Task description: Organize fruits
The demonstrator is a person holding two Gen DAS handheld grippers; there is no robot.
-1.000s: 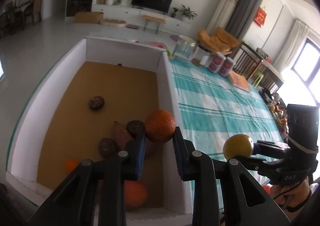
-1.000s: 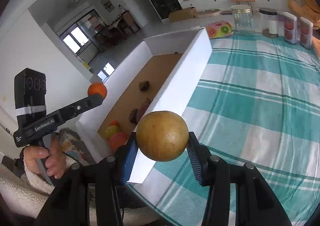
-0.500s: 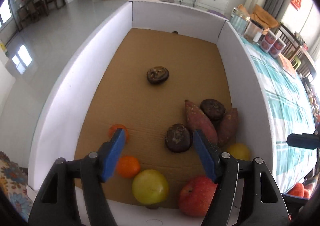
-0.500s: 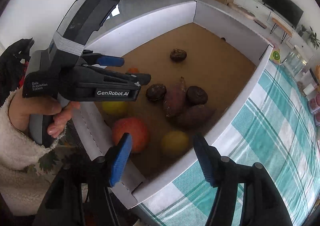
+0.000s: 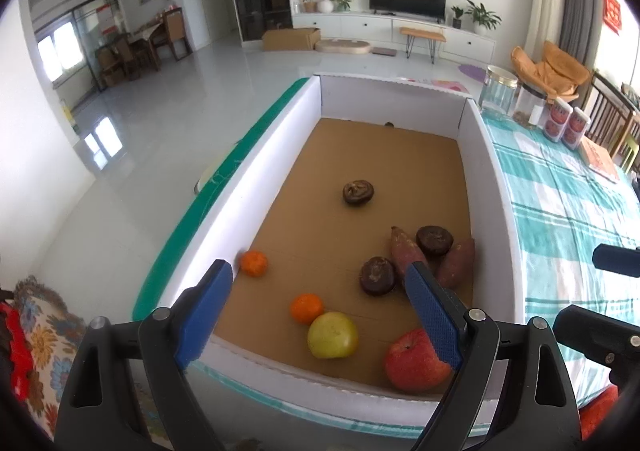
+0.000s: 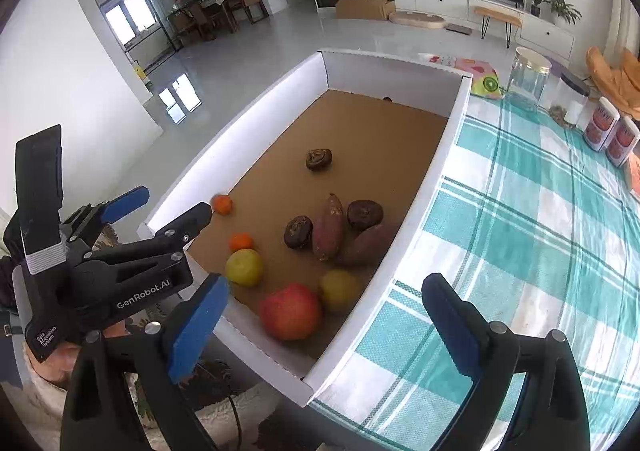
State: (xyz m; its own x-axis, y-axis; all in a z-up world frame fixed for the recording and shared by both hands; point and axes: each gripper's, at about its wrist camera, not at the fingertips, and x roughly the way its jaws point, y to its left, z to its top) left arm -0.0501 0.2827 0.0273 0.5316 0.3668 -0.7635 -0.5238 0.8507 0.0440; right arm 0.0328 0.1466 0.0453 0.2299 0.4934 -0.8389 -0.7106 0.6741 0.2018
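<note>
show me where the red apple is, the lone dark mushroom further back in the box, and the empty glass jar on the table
red apple (image 6: 290, 311), right wrist view, on its rounded top.
lone dark mushroom (image 5: 358, 192), left wrist view, on its cap.
glass jar (image 5: 497, 93), left wrist view, on its clear body below the lid.

Inside the white-walled cardboard box (image 6: 436, 167) lie two small orange tangerines, one at nine o'clock (image 6: 222, 204) and one at seven (image 6: 241, 242). Two round yellow fruits sit at six o'clock, one (image 6: 244, 267) left of the other (image 6: 339, 289). One red apple (image 6: 290, 311) lies between them. Three dark brown wrinkled round fruits: (image 6: 319, 159), (image 6: 298, 232), (image 6: 364, 214). Two reddish-brown sweet potatoes: (image 6: 329, 228), (image 6: 366, 245).
</note>
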